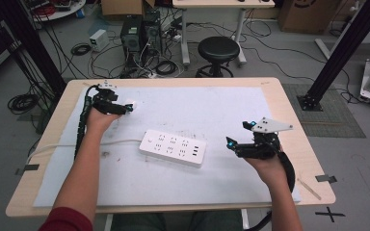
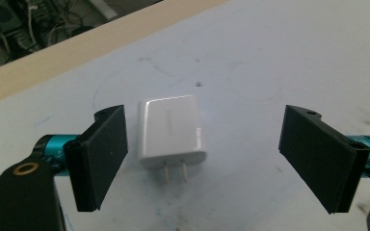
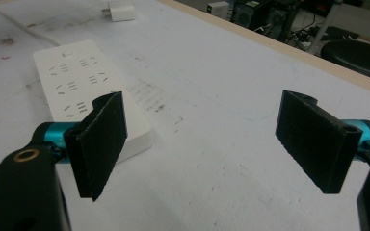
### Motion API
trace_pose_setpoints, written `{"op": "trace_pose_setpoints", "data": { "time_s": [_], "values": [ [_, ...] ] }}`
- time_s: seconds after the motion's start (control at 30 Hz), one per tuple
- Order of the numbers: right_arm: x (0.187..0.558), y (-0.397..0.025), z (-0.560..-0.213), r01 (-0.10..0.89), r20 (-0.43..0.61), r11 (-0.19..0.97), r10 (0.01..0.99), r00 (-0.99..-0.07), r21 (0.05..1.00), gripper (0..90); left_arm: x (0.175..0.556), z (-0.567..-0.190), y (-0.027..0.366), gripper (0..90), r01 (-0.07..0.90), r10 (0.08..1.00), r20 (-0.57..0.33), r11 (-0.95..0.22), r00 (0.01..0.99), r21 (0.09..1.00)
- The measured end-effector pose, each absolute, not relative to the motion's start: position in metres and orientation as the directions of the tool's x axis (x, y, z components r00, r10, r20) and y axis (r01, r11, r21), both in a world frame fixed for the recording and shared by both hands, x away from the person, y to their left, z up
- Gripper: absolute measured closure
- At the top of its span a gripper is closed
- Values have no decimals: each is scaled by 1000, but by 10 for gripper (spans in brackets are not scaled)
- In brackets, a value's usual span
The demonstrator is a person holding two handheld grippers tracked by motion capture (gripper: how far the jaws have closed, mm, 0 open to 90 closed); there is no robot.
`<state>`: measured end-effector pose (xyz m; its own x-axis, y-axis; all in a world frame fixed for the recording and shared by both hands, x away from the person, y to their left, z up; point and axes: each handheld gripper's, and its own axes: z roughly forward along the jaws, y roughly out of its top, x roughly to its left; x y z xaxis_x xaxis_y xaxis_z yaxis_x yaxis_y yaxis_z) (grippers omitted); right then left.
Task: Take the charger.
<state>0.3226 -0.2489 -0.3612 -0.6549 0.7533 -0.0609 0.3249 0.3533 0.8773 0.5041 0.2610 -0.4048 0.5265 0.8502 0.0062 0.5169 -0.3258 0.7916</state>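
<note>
The left gripper point(image 2: 202, 159) is hovering with its jaws spread around the charger point(image 2: 171, 130), which is lying flat on the mat point(image 1: 221, 108) at the far left, prongs facing the camera. The charger is sitting nearer one jaw, so closing could be nudging or twisting it sideways. The right gripper point(image 3: 207, 144) is waiting spread and empty beside the strip point(image 1: 173, 147), likely risking a bump.

charger point(image 2: 172, 130): shiny smooth white plastic, metal pins
power strip point(image 1: 173, 147): smooth white plastic
table point(image 1: 289, 110): pale wood edge
mat point(image 1: 212, 113): matt white, smudged
</note>
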Motion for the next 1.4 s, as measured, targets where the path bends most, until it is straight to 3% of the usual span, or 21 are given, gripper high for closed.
{"op": "trace_pose_setpoints", "data": {
  "time_s": [0.1, 0.53, 1.2, 1.4],
  "values": [
    [321, -250, -362, 327, -61, 352, 756, -652, 877, 187, 516, -421, 261, 175, 557, 856, -29, -309, 516, 771],
    [320, -249, -367, 343, -59, 358, 761, -646, 868, 187, 535, -444, 253, 180, 588, 868, -21, -318, 496, 743],
    [322, -245, -367, 339, -67, 370, 754, -654, 865, 188, 536, -447, 256, 415, 576, 861, 3, -343, 509, 742],
    [322, -244, -367, 341, -61, 371, 748, -660, 864, 187, 534, -445, 255, 424, 578, 858, 4, -350, 514, 738]
  ]
}}
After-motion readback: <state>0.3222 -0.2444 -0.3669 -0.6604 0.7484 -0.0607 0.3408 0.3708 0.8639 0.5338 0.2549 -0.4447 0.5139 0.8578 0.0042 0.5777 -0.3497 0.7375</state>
